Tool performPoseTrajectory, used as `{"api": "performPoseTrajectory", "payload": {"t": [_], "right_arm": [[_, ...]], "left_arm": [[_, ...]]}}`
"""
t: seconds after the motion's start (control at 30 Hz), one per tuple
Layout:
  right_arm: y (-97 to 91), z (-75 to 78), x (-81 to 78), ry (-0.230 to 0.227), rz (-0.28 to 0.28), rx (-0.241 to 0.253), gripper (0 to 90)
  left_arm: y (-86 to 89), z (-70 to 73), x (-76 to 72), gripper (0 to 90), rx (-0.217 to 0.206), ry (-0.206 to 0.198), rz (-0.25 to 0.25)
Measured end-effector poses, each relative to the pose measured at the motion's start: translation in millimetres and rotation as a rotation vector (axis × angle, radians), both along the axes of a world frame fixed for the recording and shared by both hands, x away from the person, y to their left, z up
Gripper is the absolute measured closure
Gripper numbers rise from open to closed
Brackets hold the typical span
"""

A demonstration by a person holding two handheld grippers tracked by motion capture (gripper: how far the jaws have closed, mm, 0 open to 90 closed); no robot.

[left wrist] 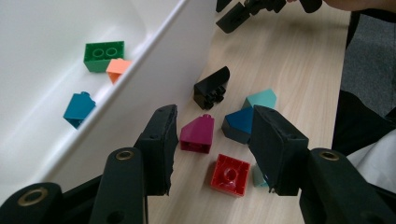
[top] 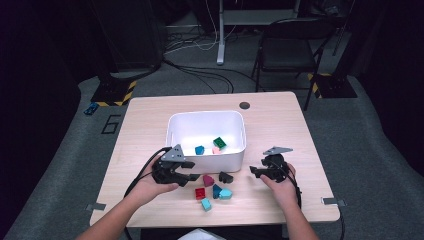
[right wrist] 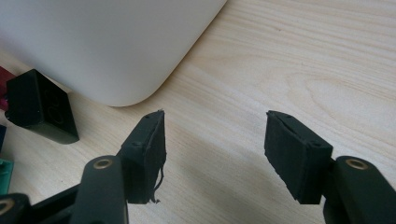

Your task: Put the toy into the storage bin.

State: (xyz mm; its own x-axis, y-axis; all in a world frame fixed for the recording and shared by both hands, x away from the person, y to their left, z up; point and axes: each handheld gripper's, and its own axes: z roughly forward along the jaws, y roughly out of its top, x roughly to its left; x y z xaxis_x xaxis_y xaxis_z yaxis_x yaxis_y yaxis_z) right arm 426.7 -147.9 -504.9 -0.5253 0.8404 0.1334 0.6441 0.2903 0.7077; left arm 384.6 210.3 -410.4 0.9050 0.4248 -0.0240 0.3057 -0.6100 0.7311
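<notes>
Grey carpet [top: 60, 150], black folding chair [top: 290, 47]

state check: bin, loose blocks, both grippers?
white bin: upright, open-topped, holds three blocks
green brick: in bin, studs up
magenta block: on table, between left gripper's open jaws, untouched
red brick: on table, studs up
black block: on table beside bin
left gripper: open, empty
right gripper: open, empty

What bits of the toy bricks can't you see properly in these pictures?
- Light teal brick, left gripper view: mostly hidden behind the left gripper jaw.
- Dark blue brick, same view: partly covered by that jaw.
- Black brick, right gripper view: its left end is cut off by the picture edge.
- Bricks in the white bin, high view: too small to show studs.
</notes>
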Motion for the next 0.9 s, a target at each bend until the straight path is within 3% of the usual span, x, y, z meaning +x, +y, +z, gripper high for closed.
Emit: {"api": "performPoseTrajectory", "payload": {"t": [0.23,0.9], "right_arm": [[0.8,-0.6,0.5,-0.007,0.002,-0.005,38.0],[0.2,-0.4,0.2,-0.004,0.003,-0.004,38.0]], "left_arm": [[4.0,-13.4,-2.5,50.8,-0.004,-0.002,-0.004],[0.0,-58.4,-3.7,51.0,-0.014,0.054,-0.017]]}}
